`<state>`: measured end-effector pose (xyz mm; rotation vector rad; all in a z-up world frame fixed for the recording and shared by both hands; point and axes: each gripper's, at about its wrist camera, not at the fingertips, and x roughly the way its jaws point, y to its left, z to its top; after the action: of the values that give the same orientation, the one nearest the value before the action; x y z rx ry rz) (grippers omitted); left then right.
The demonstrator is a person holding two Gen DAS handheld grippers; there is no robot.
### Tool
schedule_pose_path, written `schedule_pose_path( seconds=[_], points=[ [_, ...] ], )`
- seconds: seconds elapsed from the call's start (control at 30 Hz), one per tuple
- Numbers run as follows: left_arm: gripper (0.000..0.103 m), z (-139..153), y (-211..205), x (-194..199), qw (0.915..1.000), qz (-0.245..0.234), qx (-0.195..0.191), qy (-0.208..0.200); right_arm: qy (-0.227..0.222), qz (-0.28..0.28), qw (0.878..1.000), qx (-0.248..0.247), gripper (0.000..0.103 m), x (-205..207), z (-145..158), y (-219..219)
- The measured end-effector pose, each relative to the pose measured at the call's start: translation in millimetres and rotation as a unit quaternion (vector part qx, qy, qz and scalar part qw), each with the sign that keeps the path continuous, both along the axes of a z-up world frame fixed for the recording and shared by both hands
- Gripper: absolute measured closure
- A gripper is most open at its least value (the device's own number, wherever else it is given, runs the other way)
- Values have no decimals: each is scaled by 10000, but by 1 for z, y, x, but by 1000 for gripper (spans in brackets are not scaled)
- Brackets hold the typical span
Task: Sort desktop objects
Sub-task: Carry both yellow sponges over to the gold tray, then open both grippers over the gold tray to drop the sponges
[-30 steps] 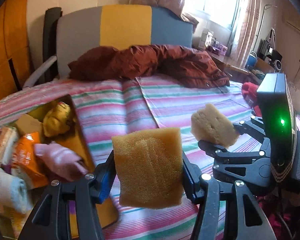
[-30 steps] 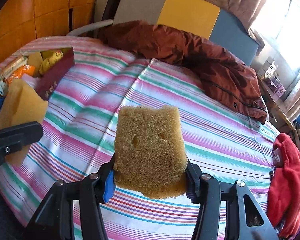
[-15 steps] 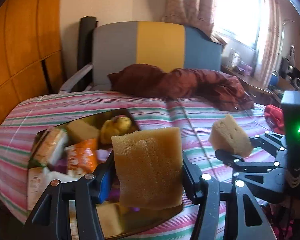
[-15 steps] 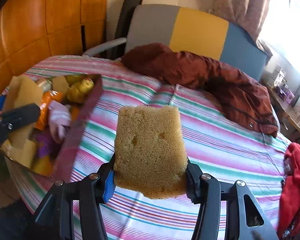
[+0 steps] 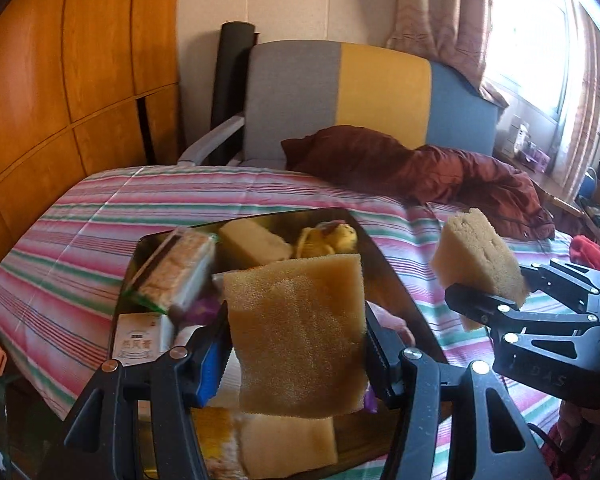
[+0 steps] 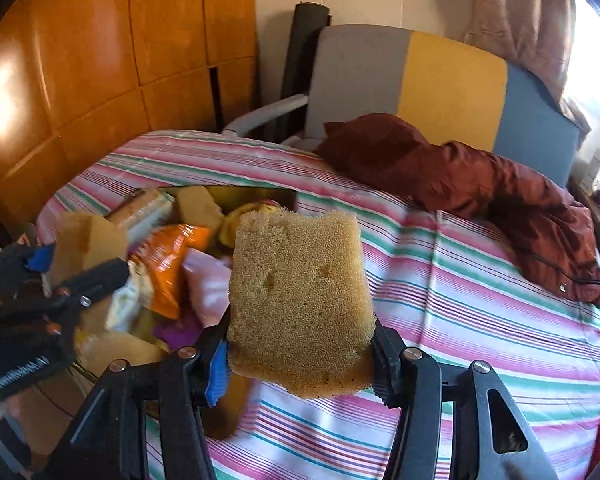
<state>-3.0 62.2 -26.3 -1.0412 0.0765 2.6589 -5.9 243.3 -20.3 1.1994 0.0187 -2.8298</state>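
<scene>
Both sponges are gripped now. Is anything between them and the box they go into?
Nothing visible blocks the way. The left tool holds its sponge over the open box; the right tool's sponge hangs beside it, above the striped sheet. The box is crowded with snack packets, though.

Two handheld grippers point forward and down, side by side. The left gripper (image 5: 296, 344) has its jaws clamped on a flat sponge (image 5: 296, 332). The right gripper (image 6: 300, 348), just beside it, has its jaws clamped on a thicker sponge (image 6: 300, 296).

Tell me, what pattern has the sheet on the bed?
The sheet has pink, green and white stripes, clearest in the right wrist view.
</scene>
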Motion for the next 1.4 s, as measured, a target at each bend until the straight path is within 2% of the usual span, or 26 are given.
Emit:
schedule_pose_path(
  seconds=[0.53,0.63,0.77,0.83,0.87,0.9,1.17,1.4],
  points=[
    [43,-9,-27,-24,9992,374,155,-74,-115,269,9990,-327,46,-50,3,-34],
    [41,-11,-28,-29,9989,428,152,-98,-158,300,9987,-375,46,-60,2,-36],
    [33,-14,-30,-35,9984,512,153,-163,-236,298,9985,-394,45,-73,-3,-40],
    [21,-16,-30,-37,9984,512,153,-199,-316,310,9979,-467,39,-80,-8,-39],
    [18,-17,-31,-38,9981,562,149,-208,-336,297,9978,-495,26,-83,-10,-39],
    [18,-18,-32,-39,9979,591,158,-211,-346,270,9975,-549,20,-85,-12,-37],
    [16,-20,-35,-39,9974,653,180,-239,-411,218,9959,-777,18,-86,-21,-33],
    [15,-10,-38,-32,9961,878,2,-109,-186,149,9969,-745,15,-71,-8,-32]
  ],
)
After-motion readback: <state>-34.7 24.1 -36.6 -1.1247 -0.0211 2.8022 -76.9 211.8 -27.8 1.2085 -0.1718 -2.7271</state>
